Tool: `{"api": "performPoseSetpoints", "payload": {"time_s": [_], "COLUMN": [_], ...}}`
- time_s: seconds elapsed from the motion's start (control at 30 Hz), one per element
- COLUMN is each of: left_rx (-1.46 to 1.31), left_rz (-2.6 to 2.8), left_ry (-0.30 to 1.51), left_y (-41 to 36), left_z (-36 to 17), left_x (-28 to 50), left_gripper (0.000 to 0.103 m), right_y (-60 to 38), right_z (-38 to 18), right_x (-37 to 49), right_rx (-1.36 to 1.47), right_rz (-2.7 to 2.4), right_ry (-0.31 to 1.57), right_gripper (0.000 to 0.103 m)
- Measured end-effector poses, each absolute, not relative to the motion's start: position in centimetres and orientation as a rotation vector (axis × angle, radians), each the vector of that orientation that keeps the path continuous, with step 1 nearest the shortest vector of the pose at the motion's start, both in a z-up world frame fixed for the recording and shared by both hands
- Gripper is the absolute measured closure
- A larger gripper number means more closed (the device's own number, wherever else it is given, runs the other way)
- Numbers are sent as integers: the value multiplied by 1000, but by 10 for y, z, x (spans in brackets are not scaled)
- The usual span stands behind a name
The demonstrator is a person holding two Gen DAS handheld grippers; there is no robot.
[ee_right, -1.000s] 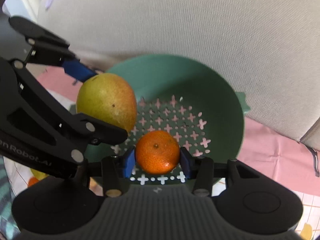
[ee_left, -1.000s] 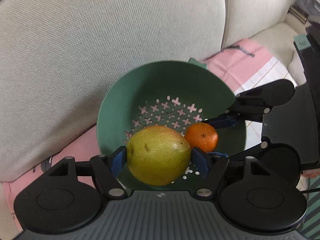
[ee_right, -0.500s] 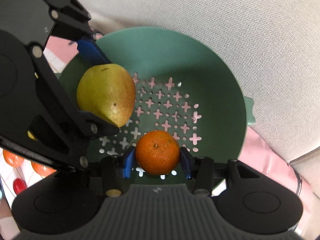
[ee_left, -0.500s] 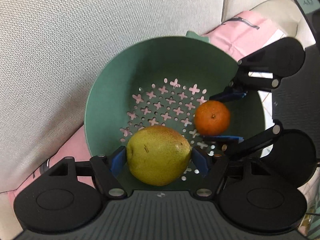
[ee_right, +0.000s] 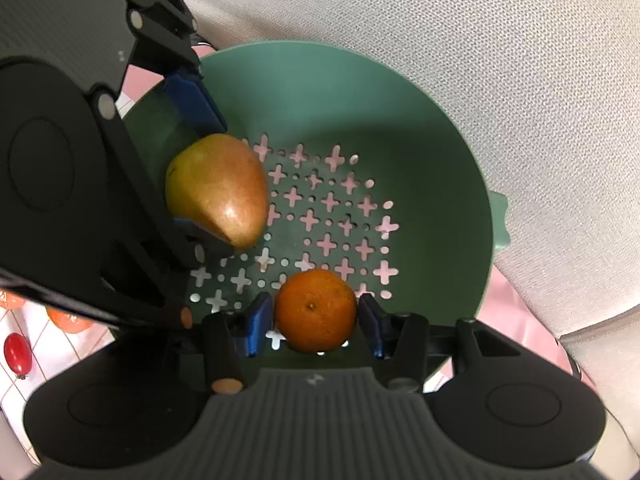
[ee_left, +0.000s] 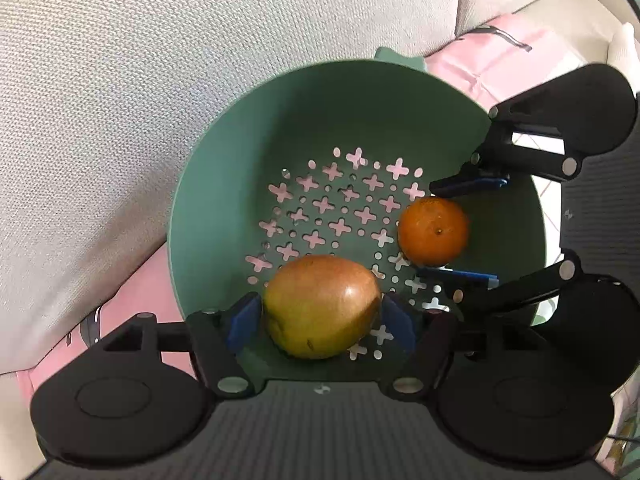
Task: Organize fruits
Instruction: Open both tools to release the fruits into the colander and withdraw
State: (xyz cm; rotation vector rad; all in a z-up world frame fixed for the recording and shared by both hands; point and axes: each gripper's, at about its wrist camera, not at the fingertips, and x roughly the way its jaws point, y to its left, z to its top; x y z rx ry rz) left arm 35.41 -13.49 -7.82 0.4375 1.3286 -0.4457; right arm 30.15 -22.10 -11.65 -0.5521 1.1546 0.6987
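A green colander (ee_left: 256, 128) (ee_right: 432, 112) with cross-shaped holes stands on a pink cloth against a sofa back. A yellow-red pear (ee_left: 322, 306) (ee_right: 218, 194) lies low inside it between the blue pads of my left gripper (ee_left: 320, 320) (ee_right: 192, 160), with small gaps showing at both pads. An orange mandarin (ee_right: 316, 310) (ee_left: 434, 230) lies on the colander floor between the pads of my right gripper (ee_right: 316, 324) (ee_left: 460, 228), also with gaps at both sides. Both grippers reach into the colander side by side.
The beige sofa cushion (ee_left: 160, 60) rises right behind the colander. The pink cloth (ee_left: 496, 56) lies under it. More fruit lies on a white checked cloth at the lower left of the right wrist view: orange ones (ee_right: 66, 320) and a small red one (ee_right: 17, 354).
Both grippers have gone down deeper into the colander. Both have opened a little, and the pear and the mandarin now rest on the colander floor; the pear has rolled to show its red side.
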Motion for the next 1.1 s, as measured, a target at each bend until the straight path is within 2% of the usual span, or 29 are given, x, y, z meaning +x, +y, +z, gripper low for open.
{"api": "performPoseSetpoints", "payload": {"time_s": [0.23,0.33,0.5,0.57,0.6,0.73,0.83,1.1], "left_rx": [423,421,390,379,375,377,362,322], "left_rz": [-436,-427,-420,-423,-420,-374,-345,-243], "left_ry": [1293,1269,1222,1196,1180,1094,1032,902], "left_y": [-132,-130,-125,-121,-119,-111,-104,-83], "left_z": [-63,-54,-34,-24,-18,4,22,48], "left_x": [347,341,330,323,318,294,270,199], "left_gripper": [22,22,22,22,22,22,22,22], "right_y": [-220,-221,-220,-220,-219,-214,-214,-213], "right_z": [-114,-107,-93,-87,-83,-69,-56,-26], "right_x": [300,299,294,290,287,274,261,210], "right_rx": [-526,-507,-510,-513,-518,-521,-495,-327], "right_rz": [661,641,610,605,600,585,553,531], "right_ry": [1144,1136,1108,1092,1082,1040,1002,916], "right_gripper": [56,49,48,39,39,38,31,31]}}
